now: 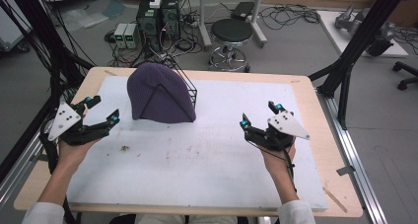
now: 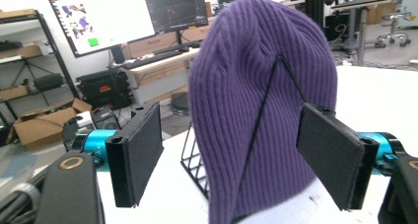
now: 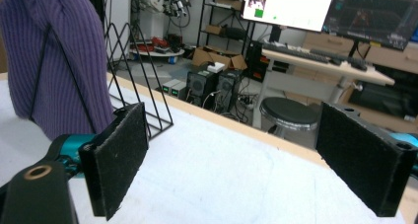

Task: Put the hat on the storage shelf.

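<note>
Two black flat jaws with rough felt-like pads rise in the left gripper view, standing wide apart with nothing pressed between them, and beyond their gap stands one purple ribbed knitted hat (image 2: pixel 263 105), dome-shaped and soft, pulled over one black wire rack (image 2: pixel 194 160) made of thin triangular frames. One rack wire runs as a dark slanted line across the knit. On the high view that hat (image 1: pixel 158 93) sits toward the far left part of one white rectangular mat (image 1: pixel 207 160), which has a matt, slightly stained surface and covers most of one pale wooden table top (image 1: pixel 323 130). Left of the hat and near it, one black left gripper (image 1: pixel 102 110) with teal finger ends and a grey three-cornered plate is held in a hand (image 1: pixel 74 152); its jaws are spread and hold nothing. Well apart to the right of the hat, one matching right gripper (image 1: pixel 260 113) is held in the other hand (image 1: pixel 277 160), its jaws likewise spread and empty. From the right gripper view its two padded jaws frame bare mat, with the hat (image 3: pixel 54 61) and the rack's wire triangles (image 3: pixel 135 81) off to the left.
</note>
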{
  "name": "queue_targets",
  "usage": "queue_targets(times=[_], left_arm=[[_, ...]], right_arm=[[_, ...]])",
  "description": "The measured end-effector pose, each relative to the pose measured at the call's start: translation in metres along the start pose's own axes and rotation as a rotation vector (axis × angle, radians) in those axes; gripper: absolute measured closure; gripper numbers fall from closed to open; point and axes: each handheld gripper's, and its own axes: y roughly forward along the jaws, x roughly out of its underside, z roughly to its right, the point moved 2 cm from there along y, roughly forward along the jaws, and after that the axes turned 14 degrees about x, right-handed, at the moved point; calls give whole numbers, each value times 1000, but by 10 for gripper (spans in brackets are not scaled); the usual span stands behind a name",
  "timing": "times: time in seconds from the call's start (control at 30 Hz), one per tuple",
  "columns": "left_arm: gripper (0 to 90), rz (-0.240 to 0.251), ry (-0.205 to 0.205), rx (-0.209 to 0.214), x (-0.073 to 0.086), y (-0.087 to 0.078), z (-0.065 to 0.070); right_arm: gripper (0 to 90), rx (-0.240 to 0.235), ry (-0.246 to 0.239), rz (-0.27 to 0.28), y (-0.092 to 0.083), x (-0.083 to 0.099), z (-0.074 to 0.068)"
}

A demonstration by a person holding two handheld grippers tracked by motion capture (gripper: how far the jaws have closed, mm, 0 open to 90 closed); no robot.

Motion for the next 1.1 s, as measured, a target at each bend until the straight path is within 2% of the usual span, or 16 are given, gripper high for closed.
queue_targets(times=[0.07,0.17,0.3,0.47,0.67,0.73,0.93,1.03,1.1], left_arm=[[258,-8,-2,4,4,-2,4],[257,-3,-13,17,11,-6,10],[254,-10,-27,24,22,-7,15],[253,-10,-41,25,29,-10,19],[254,-36,-49,17,37,-16,24],[261,-43,-58,15,41,-18,25],[258,-53,-79,10,53,-24,29],[252,-45,-105,8,59,-27,32],[252,-46,-108,12,61,-28,35]], right_arm=[[122,4,11,-36,-3,2,5],[122,9,52,-14,-9,8,11],[123,24,59,-47,-13,23,17],[122,36,111,-85,-18,43,25],[122,48,112,-111,-23,57,28],[122,66,107,-121,-25,60,30],[123,115,137,-183,-29,76,33],[124,131,129,-181,-32,84,32],[123,138,139,-182,-34,89,31]])
